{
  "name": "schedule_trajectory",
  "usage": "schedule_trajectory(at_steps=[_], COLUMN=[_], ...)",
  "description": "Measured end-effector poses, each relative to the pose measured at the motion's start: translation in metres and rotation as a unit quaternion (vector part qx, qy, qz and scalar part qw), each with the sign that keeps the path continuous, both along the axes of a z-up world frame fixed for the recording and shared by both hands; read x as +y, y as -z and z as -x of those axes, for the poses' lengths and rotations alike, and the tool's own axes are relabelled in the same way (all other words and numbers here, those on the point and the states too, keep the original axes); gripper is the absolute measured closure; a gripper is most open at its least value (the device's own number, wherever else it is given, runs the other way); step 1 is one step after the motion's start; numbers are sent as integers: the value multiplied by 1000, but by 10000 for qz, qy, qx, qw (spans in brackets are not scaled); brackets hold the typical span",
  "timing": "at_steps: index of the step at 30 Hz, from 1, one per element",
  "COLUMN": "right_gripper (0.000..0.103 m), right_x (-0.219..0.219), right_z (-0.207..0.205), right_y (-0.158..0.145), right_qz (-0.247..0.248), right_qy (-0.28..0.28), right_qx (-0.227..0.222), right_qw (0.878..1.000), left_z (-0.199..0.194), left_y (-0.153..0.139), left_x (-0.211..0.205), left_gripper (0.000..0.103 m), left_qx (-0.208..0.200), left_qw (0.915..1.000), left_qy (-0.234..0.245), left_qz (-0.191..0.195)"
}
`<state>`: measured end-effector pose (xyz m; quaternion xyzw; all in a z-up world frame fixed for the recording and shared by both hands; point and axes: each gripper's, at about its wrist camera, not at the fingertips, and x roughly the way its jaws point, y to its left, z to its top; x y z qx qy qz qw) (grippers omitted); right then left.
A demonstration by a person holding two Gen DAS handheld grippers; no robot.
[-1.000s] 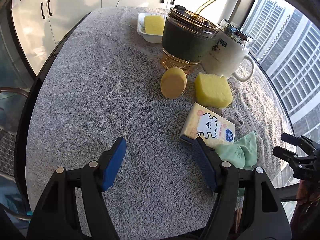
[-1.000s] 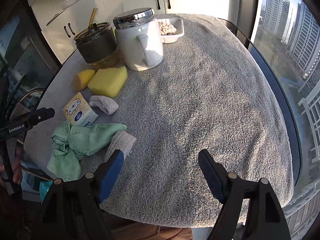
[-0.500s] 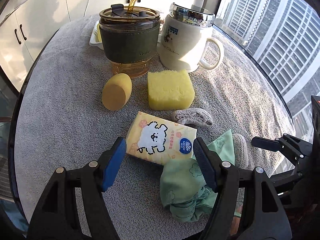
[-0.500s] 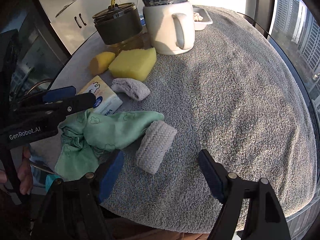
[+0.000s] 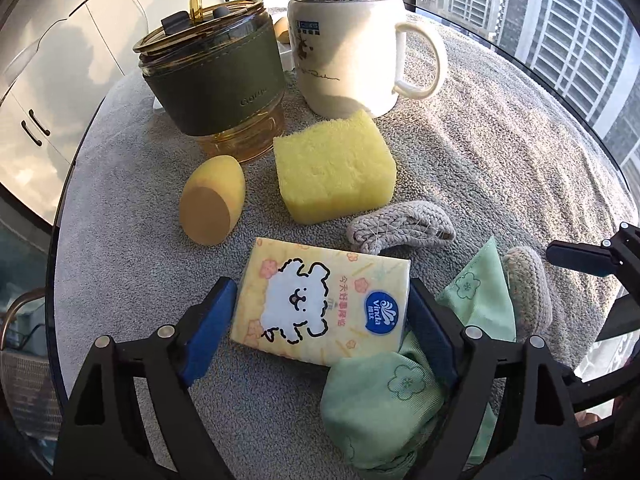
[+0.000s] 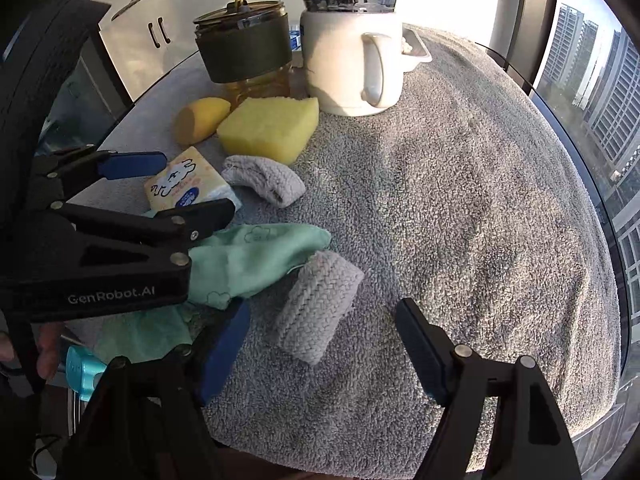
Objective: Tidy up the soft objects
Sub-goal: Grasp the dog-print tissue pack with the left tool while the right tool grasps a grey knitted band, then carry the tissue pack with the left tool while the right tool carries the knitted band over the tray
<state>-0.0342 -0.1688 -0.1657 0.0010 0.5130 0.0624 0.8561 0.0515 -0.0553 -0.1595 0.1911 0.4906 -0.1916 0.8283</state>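
Nothing looks sorted yet: left hand-held gripper is opening around the tissue pack, unclamped; right hand-held gripper hovers open and empty over the grey sock.

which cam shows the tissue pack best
The left wrist view: the tissue pack lies face up, its whole printed front visible between the opening left tongs. The right wrist view shows the pack small, at an angle, partly hidden behind the left tongs.

Both wrist views look steeply down, close, sharing the tissue pack
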Motion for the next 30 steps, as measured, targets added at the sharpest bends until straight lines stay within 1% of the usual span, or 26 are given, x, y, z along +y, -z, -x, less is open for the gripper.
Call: schedule_trajectory(at_steps=[2, 3, 5, 6, 8, 9, 10, 13, 17, 23, 30], right_gripper=[29, 30, 37, 38, 51, 54, 59, 73, 74, 74, 74], right_x=[4, 5, 6, 6, 4, 3, 0, -5, -14, -23, -36], right_z=[0, 1, 2, 3, 3, 3, 4, 4, 4, 8, 7], right_y=[2, 2, 2, 1, 0, 0, -1, -3, -6, -15, -23], right_qz=[121, 195, 300, 279, 262, 234, 182, 142, -77, -24, 27], right_qy=[-5, -6, -12, 0, 27, 27, 28, 81, 144, 240, 382], right_qx=[-30, -46, -87, -99, -107, -101, -87, -72, -13, -95, -154], right_qw=[9999, 9998, 9995, 9996, 9996, 9997, 9998, 9998, 9999, 9997, 9991], left_z=[-1, -4, -10, -10, -9, -9, -8, -4, -2, -3, -9], left_y=[2, 4, 7, 6, 5, 4, 4, 3, -2, -15, -17], left_x=[5, 9, 21, 26, 36, 40, 43, 51, 51, 50, 65], left_gripper=[15, 15, 15, 15, 18, 21, 23, 24, 24, 24, 24], left_qx=[2, 122, 324, 279, 245, 225, 191, 186, 128, -44, -59], left_qw=[9998, 9994, 9969, 9955, 9923, 9910, 9902, 9884, 9874, 9867, 9849], left_qy=[-63, -117, -285, -352, -449, -507, -559, -610, -643, -732, -949], left_qz=[173, 304, 660, 834, 1130, 1221, 1262, 1377, 1439, 1454, 1443])
